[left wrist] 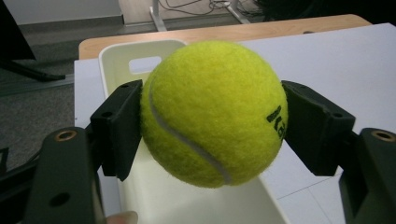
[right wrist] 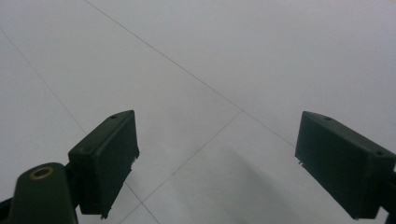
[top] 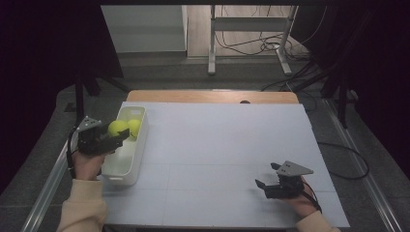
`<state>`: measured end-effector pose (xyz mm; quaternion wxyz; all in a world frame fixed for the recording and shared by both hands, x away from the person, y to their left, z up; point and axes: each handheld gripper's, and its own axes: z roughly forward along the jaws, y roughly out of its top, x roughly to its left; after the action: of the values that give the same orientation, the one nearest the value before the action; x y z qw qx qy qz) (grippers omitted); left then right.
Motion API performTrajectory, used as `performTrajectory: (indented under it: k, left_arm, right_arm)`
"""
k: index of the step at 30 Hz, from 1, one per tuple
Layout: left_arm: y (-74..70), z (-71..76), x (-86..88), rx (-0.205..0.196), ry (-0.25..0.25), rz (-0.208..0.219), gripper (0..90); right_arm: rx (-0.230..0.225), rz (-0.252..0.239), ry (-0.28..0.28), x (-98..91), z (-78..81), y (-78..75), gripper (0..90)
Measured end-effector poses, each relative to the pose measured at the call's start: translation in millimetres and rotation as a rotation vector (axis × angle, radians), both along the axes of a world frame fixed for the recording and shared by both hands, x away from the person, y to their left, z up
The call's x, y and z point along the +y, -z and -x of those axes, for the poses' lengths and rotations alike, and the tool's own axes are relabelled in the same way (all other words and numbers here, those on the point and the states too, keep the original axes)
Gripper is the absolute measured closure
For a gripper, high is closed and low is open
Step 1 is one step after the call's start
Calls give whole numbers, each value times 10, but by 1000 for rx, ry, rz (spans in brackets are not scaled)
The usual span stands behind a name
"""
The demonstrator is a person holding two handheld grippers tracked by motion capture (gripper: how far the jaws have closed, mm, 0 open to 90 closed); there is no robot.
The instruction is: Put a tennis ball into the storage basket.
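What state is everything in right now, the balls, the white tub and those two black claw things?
Left gripper: shut on the held tennis ball.
Held tennis ball: clamped between both pads, up over the tub.
Second tennis ball: lying loose inside the tub.
White tub: upright on the table, open-topped.
Right gripper: open, nothing between its jaws, low over the white table.

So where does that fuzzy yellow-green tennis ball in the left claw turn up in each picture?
High view: held tennis ball at left, over the white plastic bin.
Left gripper view: ball at centre, clamped between black jaws.
Right gripper view: bare white tabletop.
Shared landmark: bin.
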<state>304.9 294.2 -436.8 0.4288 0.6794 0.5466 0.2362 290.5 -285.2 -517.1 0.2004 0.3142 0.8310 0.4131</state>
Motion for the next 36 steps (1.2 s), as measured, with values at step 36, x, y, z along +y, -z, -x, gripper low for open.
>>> performTrajectory:
  k: [36]
  left_arm:
    - [169,-137,-102,180,10,-138,267]
  right_arm:
    - [7,9,-10,8,-2,10,137]
